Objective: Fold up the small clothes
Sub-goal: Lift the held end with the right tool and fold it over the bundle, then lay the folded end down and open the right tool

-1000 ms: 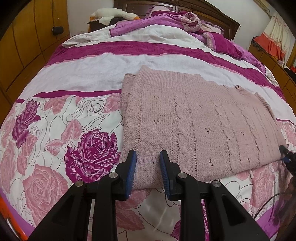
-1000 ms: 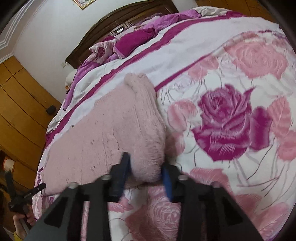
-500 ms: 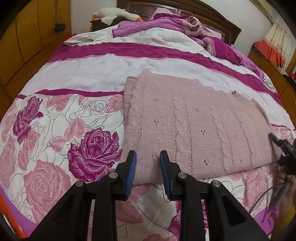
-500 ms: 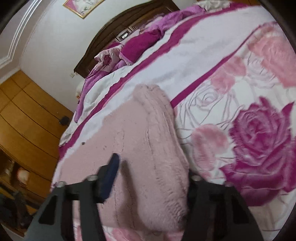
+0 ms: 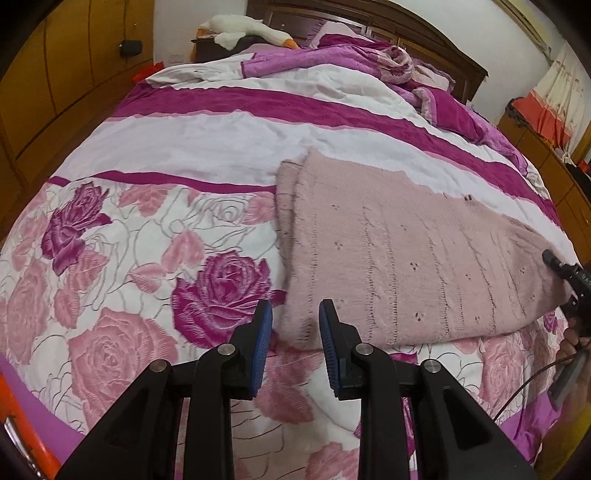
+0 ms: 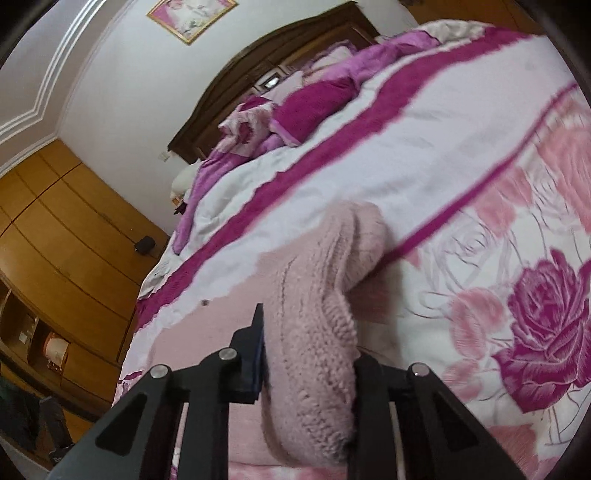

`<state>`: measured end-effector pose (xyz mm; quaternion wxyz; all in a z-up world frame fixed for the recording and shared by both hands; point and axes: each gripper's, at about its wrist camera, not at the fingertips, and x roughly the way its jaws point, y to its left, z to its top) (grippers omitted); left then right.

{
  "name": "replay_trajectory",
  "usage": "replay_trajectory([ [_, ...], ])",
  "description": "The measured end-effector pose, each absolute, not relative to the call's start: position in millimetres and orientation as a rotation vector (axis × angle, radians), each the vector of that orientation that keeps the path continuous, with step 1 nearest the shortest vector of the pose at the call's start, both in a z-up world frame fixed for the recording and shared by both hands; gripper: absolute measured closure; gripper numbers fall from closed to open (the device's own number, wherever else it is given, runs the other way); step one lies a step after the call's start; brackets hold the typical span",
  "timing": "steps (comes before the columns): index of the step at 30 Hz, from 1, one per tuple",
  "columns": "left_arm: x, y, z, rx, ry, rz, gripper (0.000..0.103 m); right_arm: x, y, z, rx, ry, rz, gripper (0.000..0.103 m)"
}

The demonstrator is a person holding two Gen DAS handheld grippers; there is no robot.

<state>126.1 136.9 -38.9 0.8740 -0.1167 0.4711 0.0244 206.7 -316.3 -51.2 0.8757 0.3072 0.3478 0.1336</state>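
Note:
A pale pink knitted sweater [image 5: 406,266] lies flat on the rose-patterned bedspread [image 5: 147,258]. My left gripper [image 5: 295,336] is open, its blue pads either side of the sweater's near left corner, just above the cloth. My right gripper [image 6: 308,354] is shut on the sweater's right edge [image 6: 314,332], which bulges thickly between the jaws and is lifted off the bed. The right gripper also shows at the far right of the left wrist view [image 5: 569,277].
A crumpled purple blanket [image 5: 369,62] and a stuffed goose [image 5: 247,31] lie at the head of the bed. Wooden wardrobes [image 6: 55,240] stand to the left. A dark headboard [image 6: 277,62] lies beyond. A low cabinet [image 5: 546,155] runs along the right.
My right gripper has closed on the sweater's right edge and raised it. My left gripper has shifted left, from over the sweater's hem to its near left corner.

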Motion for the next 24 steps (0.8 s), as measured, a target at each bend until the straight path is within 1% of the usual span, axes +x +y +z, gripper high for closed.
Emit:
replay_trajectory([
  [8,116.3,163.4,-39.0,-0.292,0.977,0.069,0.099,209.3,-244.5,12.9,0.422,0.697,0.356,0.082],
  [15,106.6,186.5,-35.4,-0.342,0.946,0.079,0.099,209.7,-143.9,50.2,0.146,0.697,0.429,0.082],
  [20,97.1,199.2,-34.7,-0.367,0.930,0.080,0.099,206.9,-61.4,51.0,-0.014,0.714,0.502,0.082],
  [24,90.6,211.6,-36.2,-0.393,0.919,0.090,0.099,206.4,2.9,21.6,-0.126,0.789,0.575,0.082],
])
